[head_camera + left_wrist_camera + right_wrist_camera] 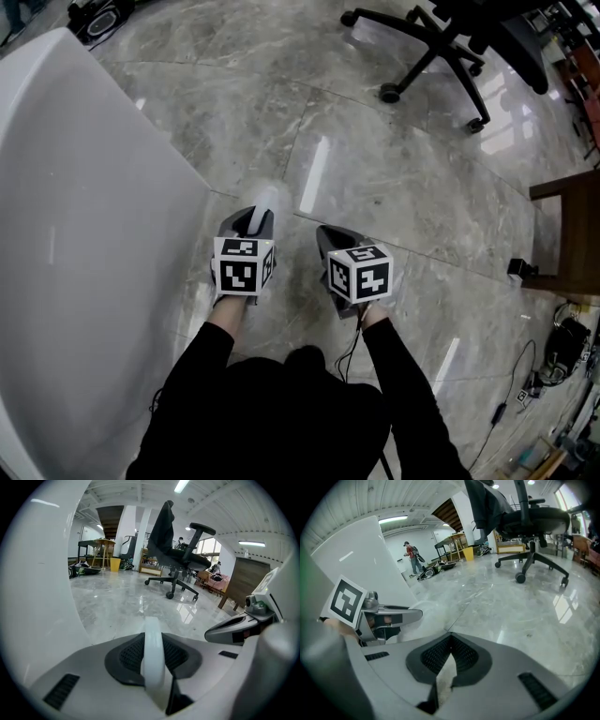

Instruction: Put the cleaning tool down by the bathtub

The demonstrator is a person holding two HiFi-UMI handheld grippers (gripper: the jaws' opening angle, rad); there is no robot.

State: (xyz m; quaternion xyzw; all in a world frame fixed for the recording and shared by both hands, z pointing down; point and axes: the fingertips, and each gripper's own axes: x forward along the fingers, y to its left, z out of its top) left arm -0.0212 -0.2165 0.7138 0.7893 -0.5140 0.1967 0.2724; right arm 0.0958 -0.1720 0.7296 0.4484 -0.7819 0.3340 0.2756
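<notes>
Cleaning tool, of which only a white bar shows, is clamped between the jaws of the left gripper. It pokes forward over the marble floor, just beside the white bathtub. The right gripper hovers alongside, its jaws pressed together on nothing.

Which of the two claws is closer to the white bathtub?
Left. The left claw, gripping the cleaning tool, hangs just beside the bathtub; the right claw is beyond it, farther out over the floor.
</notes>
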